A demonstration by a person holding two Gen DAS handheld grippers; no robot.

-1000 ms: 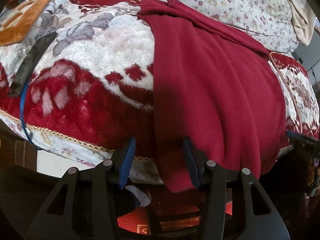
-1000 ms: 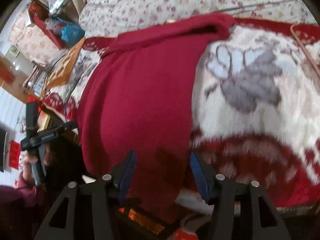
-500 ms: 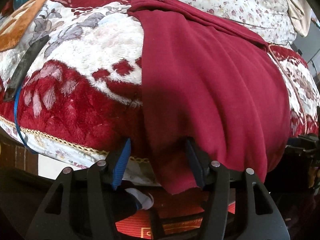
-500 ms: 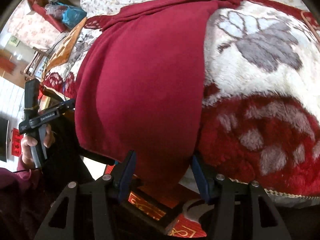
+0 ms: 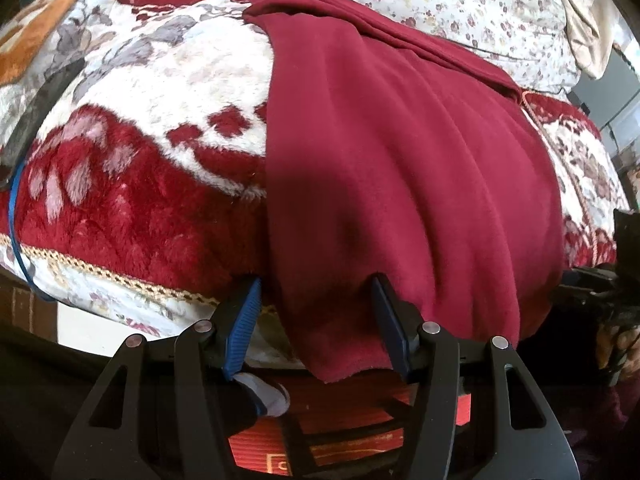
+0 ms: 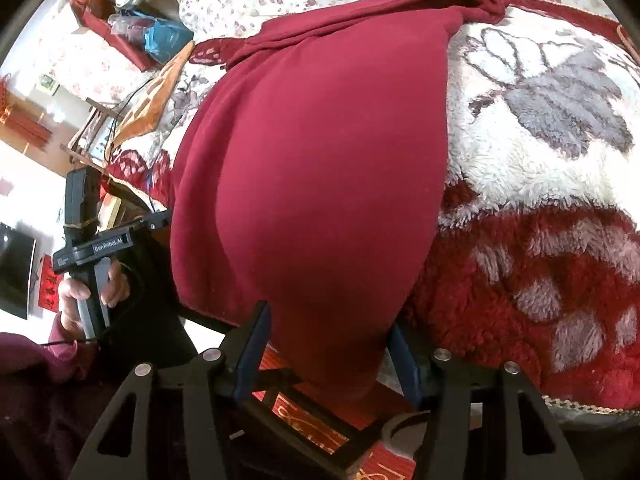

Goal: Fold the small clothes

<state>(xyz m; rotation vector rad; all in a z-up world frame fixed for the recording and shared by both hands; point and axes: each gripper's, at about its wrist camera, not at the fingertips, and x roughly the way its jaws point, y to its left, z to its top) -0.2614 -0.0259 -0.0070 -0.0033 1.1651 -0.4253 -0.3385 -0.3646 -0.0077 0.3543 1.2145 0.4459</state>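
Note:
A dark red garment lies spread on the bed, its near hem hanging over the bed's front edge; it also shows in the right wrist view. My left gripper is open, its jaws either side of the hem's left corner. My right gripper is open, its jaws either side of the hem's right corner. The far end of the garment is bunched in a fold near the floral sheet. The left gripper's body, held by a hand, shows at the left of the right wrist view.
The bed carries a plush red and white floral blanket with a floral sheet behind. A red patterned mat and a foot in a white shoe lie below the bed edge. Cluttered shelves stand far left.
Both grippers have moved in closer to the hanging hem and a little lower. The garment's corners now sit deeper between the open jaws. The garment itself has not moved.

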